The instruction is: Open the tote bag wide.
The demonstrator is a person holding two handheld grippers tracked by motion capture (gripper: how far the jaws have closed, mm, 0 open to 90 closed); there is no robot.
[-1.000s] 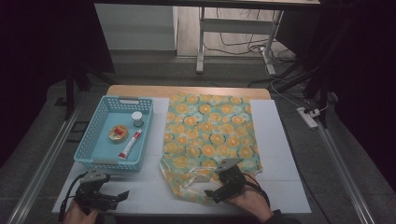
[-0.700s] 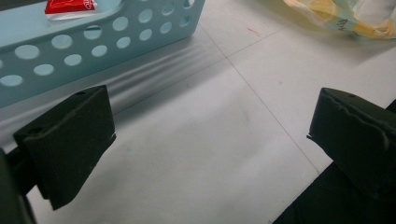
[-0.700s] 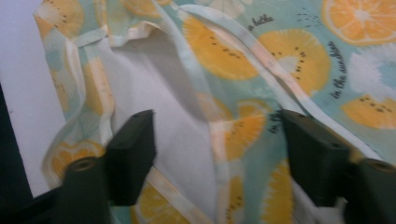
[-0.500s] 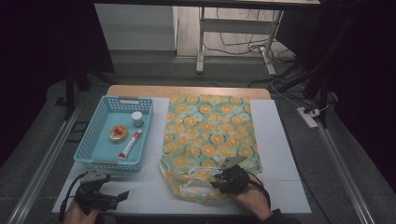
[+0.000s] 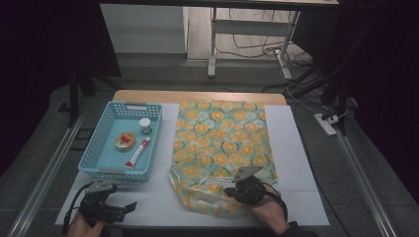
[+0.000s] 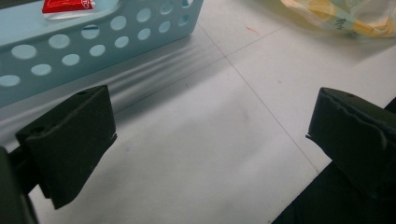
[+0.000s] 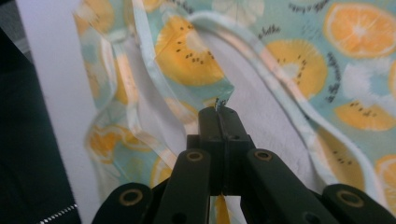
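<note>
The right gripper [image 7: 218, 111] had its jaws pressed together on the near hem of the orange-print cloth bag [image 5: 222, 143], probably to lift its opening, while the left gripper [image 5: 129, 207] rested wide open and empty near the blue basket [image 5: 96, 160].

Basket [image 5: 101, 160] left of cloth [image 5: 222, 138] on the table [image 5: 296, 148] — tube [image 5: 138, 152], jar [image 5: 145, 125] inside.

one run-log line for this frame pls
left gripper: open, over bare table | right gripper: shut on fruit-print cloth edge | basket: untouched
</note>
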